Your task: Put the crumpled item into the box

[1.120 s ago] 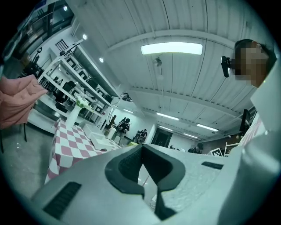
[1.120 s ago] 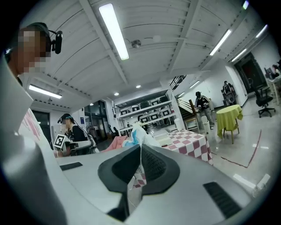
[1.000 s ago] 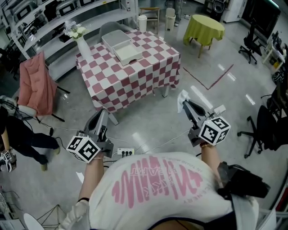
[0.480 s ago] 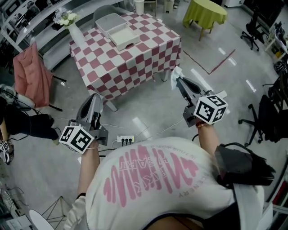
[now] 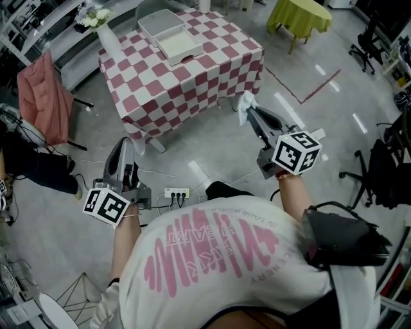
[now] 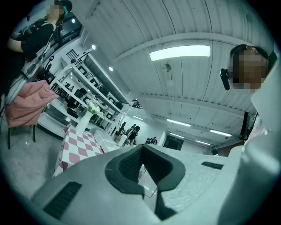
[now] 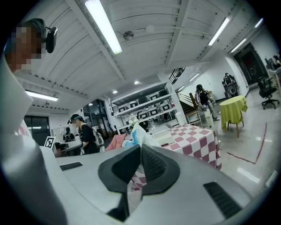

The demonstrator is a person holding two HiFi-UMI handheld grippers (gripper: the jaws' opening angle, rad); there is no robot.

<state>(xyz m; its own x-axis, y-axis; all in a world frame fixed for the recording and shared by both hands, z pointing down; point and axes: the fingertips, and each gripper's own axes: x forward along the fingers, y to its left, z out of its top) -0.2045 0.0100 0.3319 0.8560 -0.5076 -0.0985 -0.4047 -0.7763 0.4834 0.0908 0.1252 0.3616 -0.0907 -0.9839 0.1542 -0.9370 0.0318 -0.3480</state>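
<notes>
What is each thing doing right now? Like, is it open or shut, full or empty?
Right gripper: shut on the crumpled item.
Crumpled item: pinched at the jaw tips, held in the air, not yet in the box.
Left gripper: shut, holding nothing.
Box: open, looks empty, sitting on the table.
Table: covered with a checked cloth.
Vase: upright, flowers in it.

- A red-and-white checked counter (image 5: pixel 186 83) carries a white vase (image 5: pixel 109 42) of flowers at its left corner.
- Pink cloth (image 5: pixel 43 93) drapes a chair, left.
- A lime-covered round table (image 5: pixel 298 14) stands beyond.
- A power strip (image 5: pixel 176 192) lies on the floor.
</notes>
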